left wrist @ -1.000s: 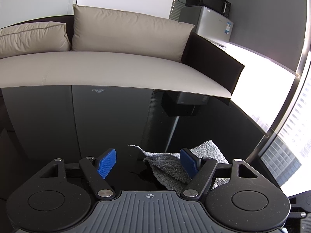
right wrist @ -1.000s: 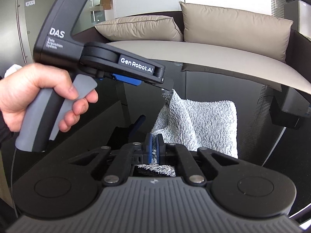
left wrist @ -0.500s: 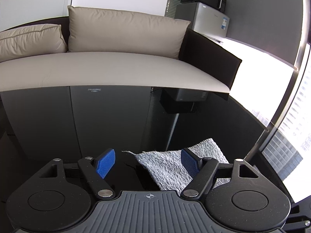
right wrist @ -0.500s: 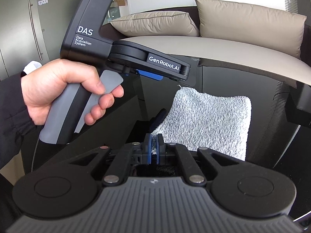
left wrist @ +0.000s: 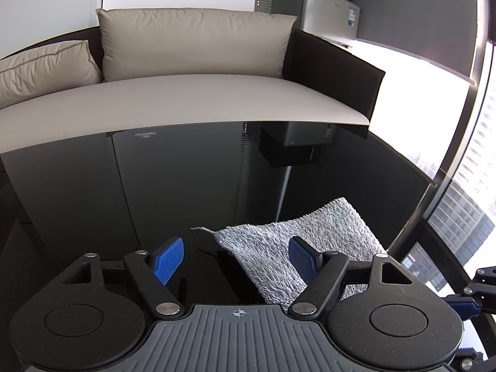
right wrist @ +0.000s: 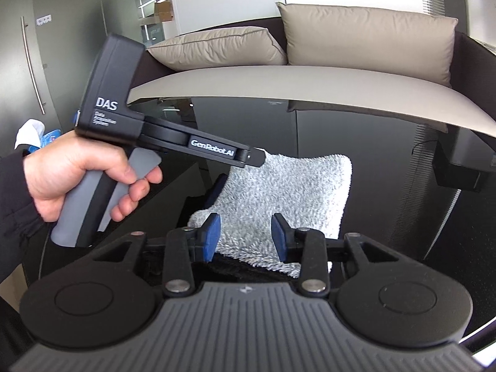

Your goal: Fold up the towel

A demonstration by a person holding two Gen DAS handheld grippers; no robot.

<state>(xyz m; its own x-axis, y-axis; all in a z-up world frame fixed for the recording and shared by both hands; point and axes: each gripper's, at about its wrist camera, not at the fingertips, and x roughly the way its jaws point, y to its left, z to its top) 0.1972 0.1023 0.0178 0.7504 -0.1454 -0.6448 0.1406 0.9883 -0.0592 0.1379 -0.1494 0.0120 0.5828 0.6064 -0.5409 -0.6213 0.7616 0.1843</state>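
A grey terry towel (left wrist: 297, 241) lies folded and flat on the glossy black table (left wrist: 186, 192). In the right wrist view the towel (right wrist: 288, 192) spreads just beyond my right gripper (right wrist: 245, 238), which stands open over its near edge with nothing pinched. My left gripper (left wrist: 237, 259) is open too, its right pad over the towel's left part and its left pad over bare table. From the right wrist view, a hand (right wrist: 77, 173) holds the left gripper's handle (right wrist: 124, 117), whose tip hangs above the towel's far left corner.
A beige sofa (left wrist: 186, 102) with cushions (left wrist: 192, 40) runs along the table's far edge. A fridge with a microwave (left wrist: 316, 9) stands at the back right. Windows (left wrist: 465, 186) lie past the table's right rim. A grey door (right wrist: 31, 62) is at the left.
My right gripper has opened and let go of the towel's near edge. The towel, earlier lifted and draped, now lies flat. The left gripper stayed open and drew back slightly.
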